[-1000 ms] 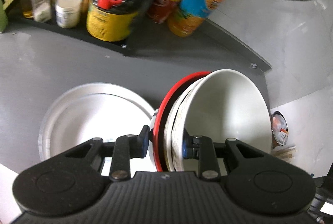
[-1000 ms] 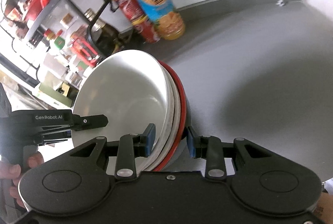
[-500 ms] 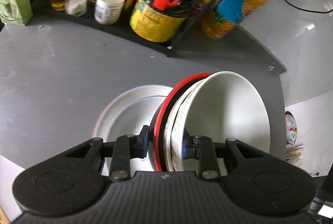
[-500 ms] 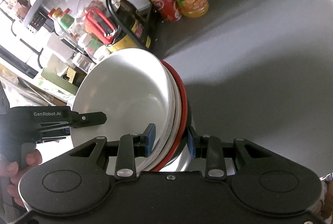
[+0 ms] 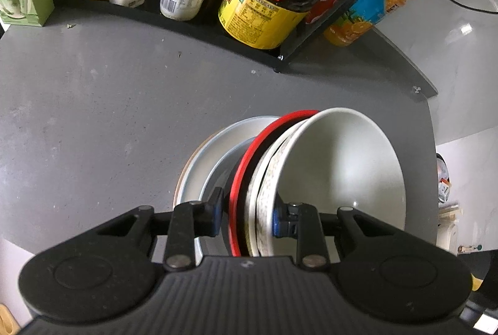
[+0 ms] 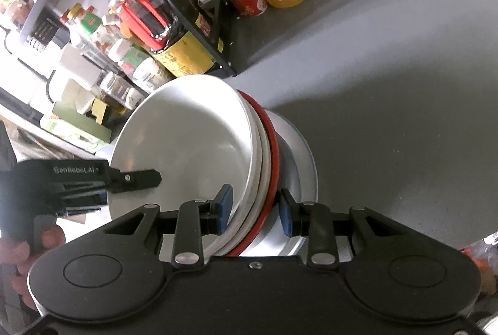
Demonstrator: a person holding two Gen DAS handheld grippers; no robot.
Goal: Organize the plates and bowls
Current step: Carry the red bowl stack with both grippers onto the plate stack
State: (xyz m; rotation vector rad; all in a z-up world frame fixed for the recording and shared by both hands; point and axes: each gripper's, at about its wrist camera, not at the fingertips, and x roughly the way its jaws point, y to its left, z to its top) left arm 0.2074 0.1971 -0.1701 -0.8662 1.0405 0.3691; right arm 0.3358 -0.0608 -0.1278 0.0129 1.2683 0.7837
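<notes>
- Bowl stack (image 5: 311, 179), white, patterned and red-rimmed, is held tilted, clamped by left tongs (image 5: 247, 218) and right tongs (image 6: 253, 210).
- Plate (image 5: 205, 157) beneath is partly hidden.

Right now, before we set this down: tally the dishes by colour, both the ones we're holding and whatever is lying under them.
In the bowl stack:
White bowl: 1
Speckled bowl: 1
Red-rimmed bowl: 1
On the counter:
Pale plate: 1
Total: 4 visible; any dishes hidden between or underneath cannot be told.
</notes>
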